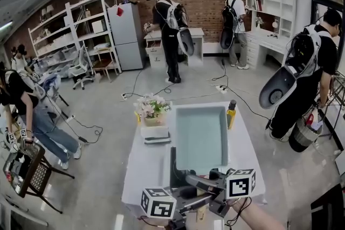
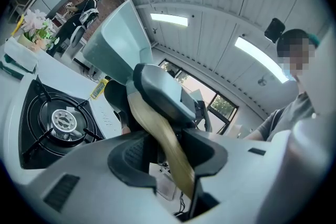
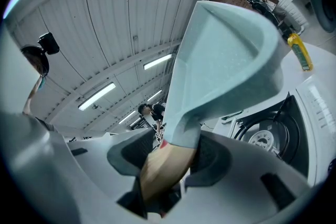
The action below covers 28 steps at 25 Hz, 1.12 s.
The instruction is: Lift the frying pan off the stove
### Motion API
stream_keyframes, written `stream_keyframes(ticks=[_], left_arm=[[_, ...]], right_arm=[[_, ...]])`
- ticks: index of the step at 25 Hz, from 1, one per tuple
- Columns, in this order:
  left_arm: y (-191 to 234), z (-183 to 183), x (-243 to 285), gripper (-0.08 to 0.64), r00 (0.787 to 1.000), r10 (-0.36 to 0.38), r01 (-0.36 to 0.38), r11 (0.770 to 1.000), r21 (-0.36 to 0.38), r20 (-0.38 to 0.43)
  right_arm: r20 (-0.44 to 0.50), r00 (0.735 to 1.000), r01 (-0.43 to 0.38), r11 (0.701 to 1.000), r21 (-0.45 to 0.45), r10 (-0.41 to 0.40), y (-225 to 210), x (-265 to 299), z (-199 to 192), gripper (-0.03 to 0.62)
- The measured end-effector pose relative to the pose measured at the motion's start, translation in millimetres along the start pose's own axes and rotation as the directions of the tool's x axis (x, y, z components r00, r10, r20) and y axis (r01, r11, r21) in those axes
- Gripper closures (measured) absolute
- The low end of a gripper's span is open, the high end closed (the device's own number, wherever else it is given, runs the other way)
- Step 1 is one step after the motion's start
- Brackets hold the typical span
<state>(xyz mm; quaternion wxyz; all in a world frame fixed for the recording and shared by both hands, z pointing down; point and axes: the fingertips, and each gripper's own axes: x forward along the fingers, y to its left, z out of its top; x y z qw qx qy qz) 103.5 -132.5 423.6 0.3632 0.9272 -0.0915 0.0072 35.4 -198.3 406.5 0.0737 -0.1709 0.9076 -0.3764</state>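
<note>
Lift looks basically done. The square pale-teal frying pan [image 1: 200,137] is up in the air over the table [image 1: 141,169], carried by both tools on its wooden handle [image 2: 150,115]. Both gripper views show the gas stove [image 2: 63,120] burner bare, with the pan body well clear above it.

- Left tool [image 2: 163,150]: jaws pinching the wooden handle further back.
- Right tool [image 3: 169,159]: jaws pinching the handle where the wood meets the teal pan neck.
- Both tools point about level, and the pan tilts in each gripper view.

Judged left to do: nothing but moving it clear or setting it down, if that is wanted. The pan hangs directly over the stove.

Hard to make out:
- In the head view the pan covers most of the stove, with only a black edge showing at its left. The gap under the pan can't be read there.
- The handle is hidden behind the tools and marker cubes in that view.
- The pan's underside is only partly seen, and the inside looks empty.
- The yellow bottle [image 1: 231,113] and flower box [image 1: 152,109] stand at the far end of the table, apart from the pan.
</note>
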Motion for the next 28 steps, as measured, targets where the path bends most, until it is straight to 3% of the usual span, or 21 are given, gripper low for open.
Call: stream_keyframes(ticks=[28], left_arm=[[1.5, 6.5, -3.0, 0.4, 1.0, -0.004, 0.004, 1.0, 0.011, 0.001]], right_arm=[[-0.024, 1.0, 0.008, 0.999, -0.042, -0.009, 0.4, 4.9, 4.5, 0.4]])
